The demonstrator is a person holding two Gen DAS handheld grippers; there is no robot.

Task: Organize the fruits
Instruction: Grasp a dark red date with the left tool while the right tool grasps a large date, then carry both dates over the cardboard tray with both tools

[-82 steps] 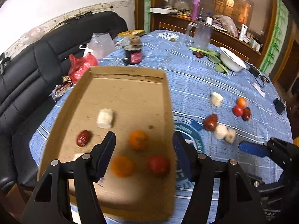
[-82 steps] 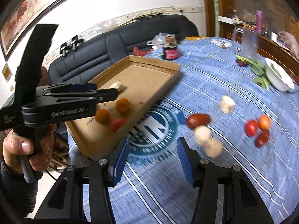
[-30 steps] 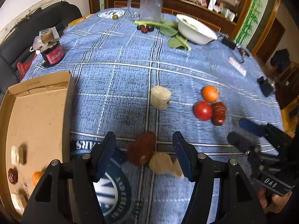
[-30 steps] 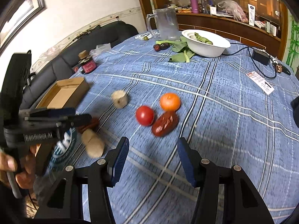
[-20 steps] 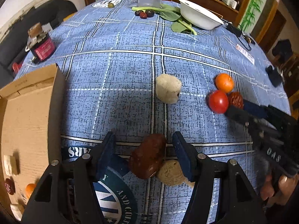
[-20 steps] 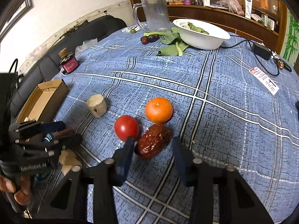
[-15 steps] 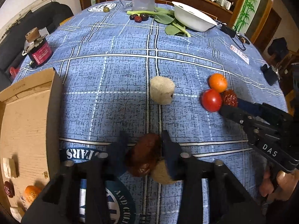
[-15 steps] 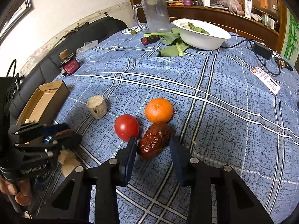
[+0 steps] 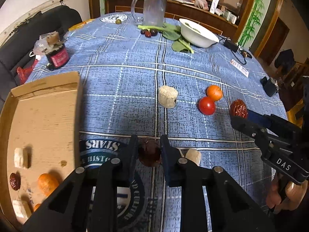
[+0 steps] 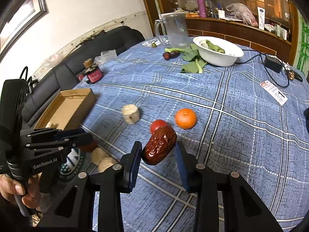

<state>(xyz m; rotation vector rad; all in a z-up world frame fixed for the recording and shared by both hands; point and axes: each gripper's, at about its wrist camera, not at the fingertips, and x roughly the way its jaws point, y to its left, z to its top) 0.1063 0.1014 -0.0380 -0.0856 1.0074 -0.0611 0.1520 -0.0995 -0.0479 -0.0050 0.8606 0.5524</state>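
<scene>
My left gripper [image 9: 149, 147] is shut on a dark red date [image 9: 149, 153] low over the blue tablecloth, beside a pale round piece [image 9: 193, 154]. My right gripper [image 10: 158, 152] is shut on another wrinkled red date [image 10: 160, 147] and holds it lifted above the cloth; that date shows at its tip in the left wrist view [image 9: 238, 109]. A tomato [image 9: 206, 106], an orange [image 9: 214, 92] and a pale cut cylinder [image 9: 167, 96] lie on the cloth. The cardboard tray [image 9: 44, 89] at left holds several fruits.
A white bowl [image 9: 197, 34] with greens, a glass jug [image 9: 153, 9], a dark jar [image 9: 58, 56], a charger and cable [image 10: 272, 63] and a paper tag [image 10: 274, 92] sit farther back. A black sofa [image 10: 108, 44] borders the table's left side.
Both grippers swung from the tray to the loose fruit and closed, the left on one date, the right on the other. The right one has lifted its date off the cloth.
</scene>
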